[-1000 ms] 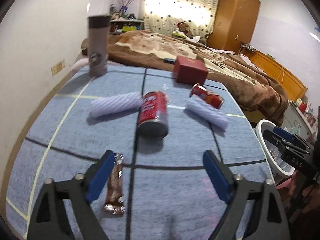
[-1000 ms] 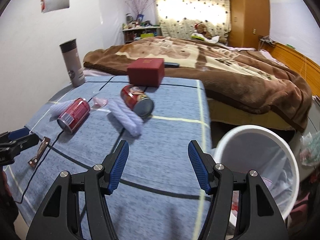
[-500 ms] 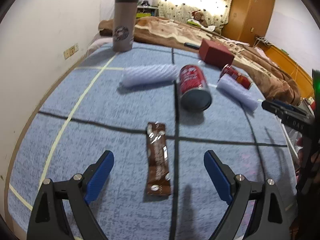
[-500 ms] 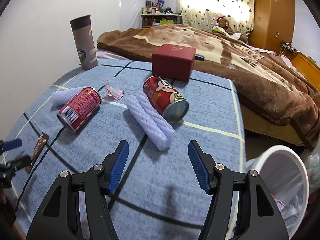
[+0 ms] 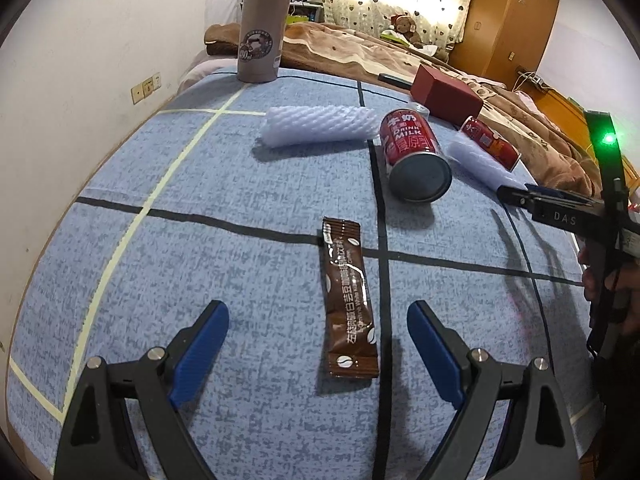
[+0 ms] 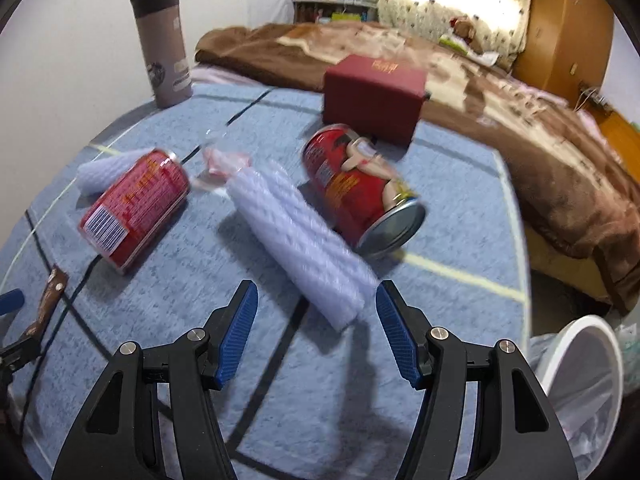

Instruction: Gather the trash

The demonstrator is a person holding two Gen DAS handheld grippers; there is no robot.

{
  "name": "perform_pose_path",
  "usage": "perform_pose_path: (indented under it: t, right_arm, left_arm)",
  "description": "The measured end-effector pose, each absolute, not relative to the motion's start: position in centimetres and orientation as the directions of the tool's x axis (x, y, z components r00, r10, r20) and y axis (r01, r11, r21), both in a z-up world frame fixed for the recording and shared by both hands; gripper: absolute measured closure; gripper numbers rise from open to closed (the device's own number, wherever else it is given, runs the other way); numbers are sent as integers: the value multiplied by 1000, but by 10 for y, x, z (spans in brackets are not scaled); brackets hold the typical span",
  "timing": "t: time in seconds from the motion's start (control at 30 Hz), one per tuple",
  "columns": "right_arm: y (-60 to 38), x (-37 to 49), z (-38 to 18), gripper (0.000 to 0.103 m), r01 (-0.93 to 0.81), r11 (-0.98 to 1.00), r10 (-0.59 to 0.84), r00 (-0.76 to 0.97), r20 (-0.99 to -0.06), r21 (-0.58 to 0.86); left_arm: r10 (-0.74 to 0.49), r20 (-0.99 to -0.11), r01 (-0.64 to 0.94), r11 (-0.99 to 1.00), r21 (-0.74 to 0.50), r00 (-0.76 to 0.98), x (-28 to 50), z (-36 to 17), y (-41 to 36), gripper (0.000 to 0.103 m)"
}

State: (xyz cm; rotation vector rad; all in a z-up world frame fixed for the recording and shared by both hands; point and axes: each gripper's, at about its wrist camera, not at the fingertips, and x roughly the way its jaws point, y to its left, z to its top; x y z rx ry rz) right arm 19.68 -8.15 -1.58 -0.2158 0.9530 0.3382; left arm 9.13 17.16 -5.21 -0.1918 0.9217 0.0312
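Observation:
A brown coffee sachet [image 5: 349,300] lies flat on the blue tablecloth, its near end between the blue pads of my open left gripper [image 5: 318,332], which hangs just above it. Beyond it lie a red milk can [image 5: 414,152], a white foam sleeve [image 5: 320,125] and a second can [image 5: 490,144]. My right gripper [image 6: 316,312] stands open just short of the near end of another white foam sleeve [image 6: 298,236]. On either side of that sleeve are a cartoon-printed red can [image 6: 360,190] and the red milk can [image 6: 136,208]. A white-lined bin [image 6: 584,376] stands at the table's right.
A grey tumbler [image 5: 262,20] stands at the far left corner and a dark red box [image 6: 374,96] at the far edge. A crumpled clear and pink wrapper [image 6: 224,160] lies between the cans. A bed with a brown blanket [image 6: 520,120] lies behind the table.
My left gripper has come down and shifted until the sachet lies centred between its pads. My right gripper has swung left from the bin side toward the foam sleeve. Both stayed open.

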Motion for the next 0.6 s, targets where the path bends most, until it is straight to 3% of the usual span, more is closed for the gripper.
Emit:
perform_pose_path:
  t: [0.33, 0.6]
  right_arm:
    - [-69, 159, -8, 40, -451, 887, 320, 439, -839, 103]
    - [-73, 170, 13, 40, -396, 918, 246, 601, -760, -16]
  left_arm:
    - [-57, -789, -105, 983, -153, 612, 94, -53, 175, 11]
    - [-52, -786, -114, 981, -154, 617, 97, -53, 176, 11]
